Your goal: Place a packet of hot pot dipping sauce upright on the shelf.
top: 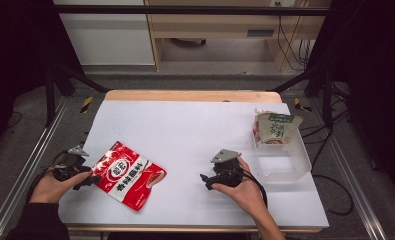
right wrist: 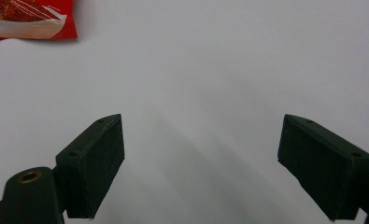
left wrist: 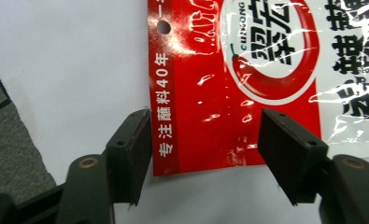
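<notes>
Open left gripper fingers straddle red packet on white table; right gripper open, grey floor beyond

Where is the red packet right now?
The red packet lies flat on the white table, front left in the high view, its corner between the left tongs.

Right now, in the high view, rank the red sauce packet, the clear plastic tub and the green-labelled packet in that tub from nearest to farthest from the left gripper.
1. Red sauce packet: beside the left gripper, its corner between the open jaws.
2. Clear plastic tub: across the white mat, at right.
3. Green-labelled packet: in the tub's far end.
</notes>
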### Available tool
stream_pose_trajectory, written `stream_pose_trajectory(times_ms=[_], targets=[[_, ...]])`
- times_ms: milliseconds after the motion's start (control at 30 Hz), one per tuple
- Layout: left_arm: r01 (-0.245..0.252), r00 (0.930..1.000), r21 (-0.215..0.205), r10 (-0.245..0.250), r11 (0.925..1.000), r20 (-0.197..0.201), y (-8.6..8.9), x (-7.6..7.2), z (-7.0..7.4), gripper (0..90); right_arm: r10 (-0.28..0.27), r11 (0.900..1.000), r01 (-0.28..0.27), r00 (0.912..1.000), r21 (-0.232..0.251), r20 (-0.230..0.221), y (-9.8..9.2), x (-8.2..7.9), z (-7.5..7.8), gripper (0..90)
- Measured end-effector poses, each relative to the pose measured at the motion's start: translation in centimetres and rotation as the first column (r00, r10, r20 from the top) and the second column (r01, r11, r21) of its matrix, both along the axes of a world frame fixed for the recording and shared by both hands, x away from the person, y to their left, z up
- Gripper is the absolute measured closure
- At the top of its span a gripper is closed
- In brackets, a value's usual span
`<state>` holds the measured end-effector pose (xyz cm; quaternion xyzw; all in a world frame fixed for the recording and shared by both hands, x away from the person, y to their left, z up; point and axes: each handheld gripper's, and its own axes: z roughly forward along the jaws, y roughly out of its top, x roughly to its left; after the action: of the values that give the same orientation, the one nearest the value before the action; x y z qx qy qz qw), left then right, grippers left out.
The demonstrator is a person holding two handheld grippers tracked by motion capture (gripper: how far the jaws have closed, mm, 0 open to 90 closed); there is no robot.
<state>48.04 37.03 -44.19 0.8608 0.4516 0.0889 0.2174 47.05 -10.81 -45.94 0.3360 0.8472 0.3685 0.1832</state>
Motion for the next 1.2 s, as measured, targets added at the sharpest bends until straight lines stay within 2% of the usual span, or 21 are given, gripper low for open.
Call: stream_pose_trajectory(times_ms=[333,367,533,667,733,800,833,933,967,1000,1033,1100,1200], targets=[[0.009,1.0,-0.058,-0.009,0.9983,0.005,0.1,-0.3,1.3,44.8,0.002,1.0,-0.002,1.0,-0.006,-0.003,0.1,0.0,-0.1,15.3],[0.014,0.9999,-0.088,-0.014,0.996,-0.001,0.1,-0.4,1.5,46.0,0.004,1.0,-0.004,1.0,-0.007,-0.004,0.1,0.0,-0.1,15.3],[0.012,0.9997,-0.096,-0.014,0.9953,-0.019,0.0,-0.3,1.4,48.2,0.006,1.0,-0.006,0.9999,-0.012,-0.009,0.1,0.0,-0.1,15.4],[-0.017,0.9997,-0.073,0.015,0.9972,-0.021,0.1,-0.2,1.0,46.2,0.013,1.0,-0.013,0.9999,-0.016,-0.008,0.1,0.0,-0.2,15.5],[-0.016,0.9997,-0.083,0.014,0.9964,-0.021,0.0,-0.2,0.9,50.8,0.016,1.0,-0.016,0.9998,-0.017,-0.008,0.1,0.0,-0.2,15.5],[-0.018,0.9995,-0.072,0.016,0.9973,-0.027,0.0,-0.1,0.7,56.5,0.019,1.0,-0.019,0.9998,-0.018,-0.008,0.1,0.0,-0.2,15.5],[-0.033,0.9991,-0.053,0.031,0.9981,-0.029,-0.1,0.0,0.5,60.2,0.018,1.0,-0.018,0.9998,-0.018,-0.008,0.2,0.0,-0.3,15.6],[-0.042,0.9989,-0.047,0.041,0.998,-0.023,-0.1,0.1,0.3,70.4,0.017,1.0,-0.018,0.9998,-0.018,-0.008,0.2,0.0,-0.2,15.6],[-0.042,0.9989,-0.048,0.041,0.9979,-0.02,-0.1,0.1,0.3,70.4,0.017,1.0,-0.018,0.9998,-0.018,-0.008,0.2,0.0,-0.2,15.6],[-0.037,0.9993,-0.047,0.037,0.9982,-0.006,-0.1,0.1,0.4,78.2,0.015,1.0,-0.016,0.9999,-0.017,-0.007,0.2,0.0,-0.2,15.6],[-0.036,0.9994,-0.046,0.036,0.9983,-0.001,-0.2,0.1,0.5,81.3,0.017,1.0,-0.017,0.9998,-0.018,-0.007,0.1,0.0,-0.2,15.6],[-0.029,0.9995,-0.036,0.03,0.9989,0.012,-0.4,0.1,0.6,85.8,0.017,1.0,-0.017,0.9998,-0.02,-0.006,0.2,0.0,-0.3,15.6],[-0.019,0.9995,-0.028,0.02,0.9994,0.023,-0.8,0.2,0.6,87.8,0.016,1.0,-0.016,0.9998,-0.023,-0.008,0.2,0.0,-0.3,15.6]])
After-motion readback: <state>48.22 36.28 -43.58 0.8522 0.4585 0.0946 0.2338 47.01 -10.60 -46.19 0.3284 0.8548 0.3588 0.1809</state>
